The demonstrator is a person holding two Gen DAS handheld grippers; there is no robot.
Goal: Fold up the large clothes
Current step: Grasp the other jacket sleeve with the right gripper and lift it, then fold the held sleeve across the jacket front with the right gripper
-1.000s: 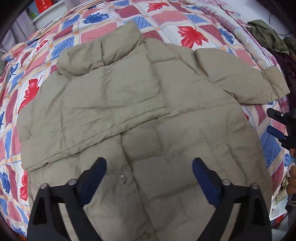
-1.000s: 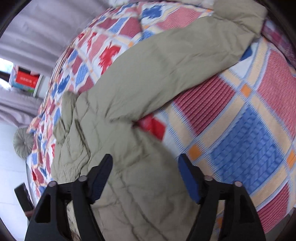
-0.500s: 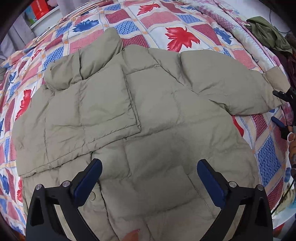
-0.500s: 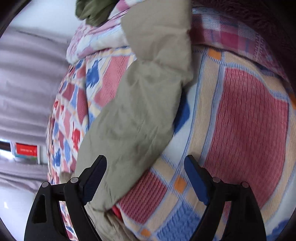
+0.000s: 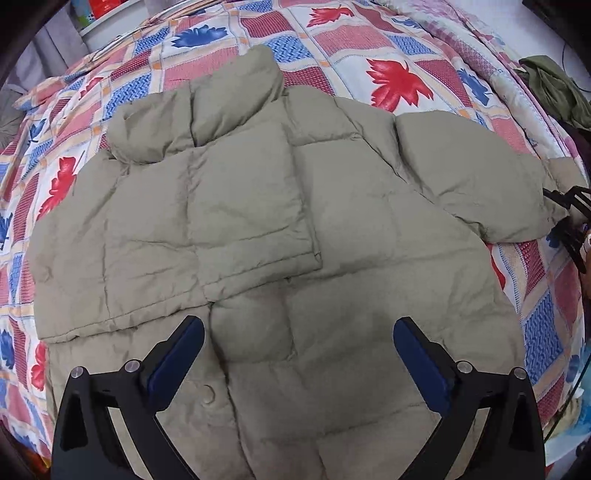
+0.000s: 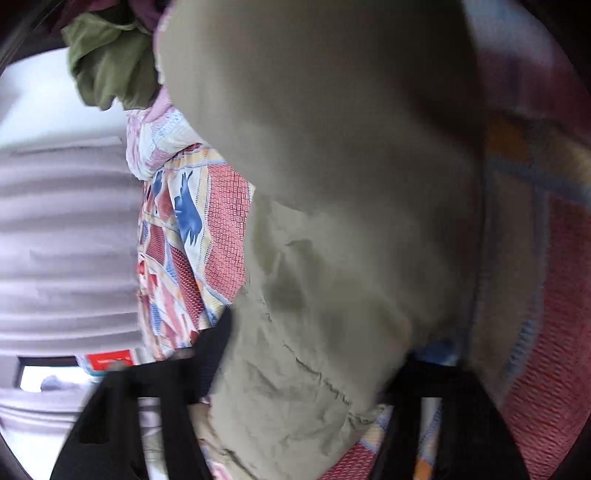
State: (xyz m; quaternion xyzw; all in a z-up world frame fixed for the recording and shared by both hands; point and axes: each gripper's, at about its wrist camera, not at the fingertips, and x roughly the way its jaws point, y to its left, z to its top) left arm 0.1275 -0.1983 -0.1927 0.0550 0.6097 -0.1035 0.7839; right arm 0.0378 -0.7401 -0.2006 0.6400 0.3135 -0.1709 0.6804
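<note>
A khaki puffer jacket (image 5: pixel 332 258) lies flat on a patchwork bedspread (image 5: pixel 388 48), collar at the far side, its left sleeve folded across the chest. My left gripper (image 5: pixel 299 347) is open and empty, hovering over the jacket's lower body. The right sleeve (image 5: pixel 472 177) stretches out to the right. My right gripper (image 5: pixel 565 218) is at that sleeve's cuff. In the right wrist view the sleeve (image 6: pixel 332 221) fills the frame and lies between the open fingers of my right gripper (image 6: pixel 314 347), blurred by motion.
An olive green garment (image 5: pixel 554 85) lies bunched at the bed's far right corner, also in the right wrist view (image 6: pixel 107 62). Grey curtains (image 6: pixel 55 240) hang beyond the bed. A red box (image 5: pixel 107 5) sits on a shelf at the far left.
My right gripper has moved along the sleeve to its cuff, which now sits between its fingers. My left gripper has pulled back slightly and stays open over the jacket.
</note>
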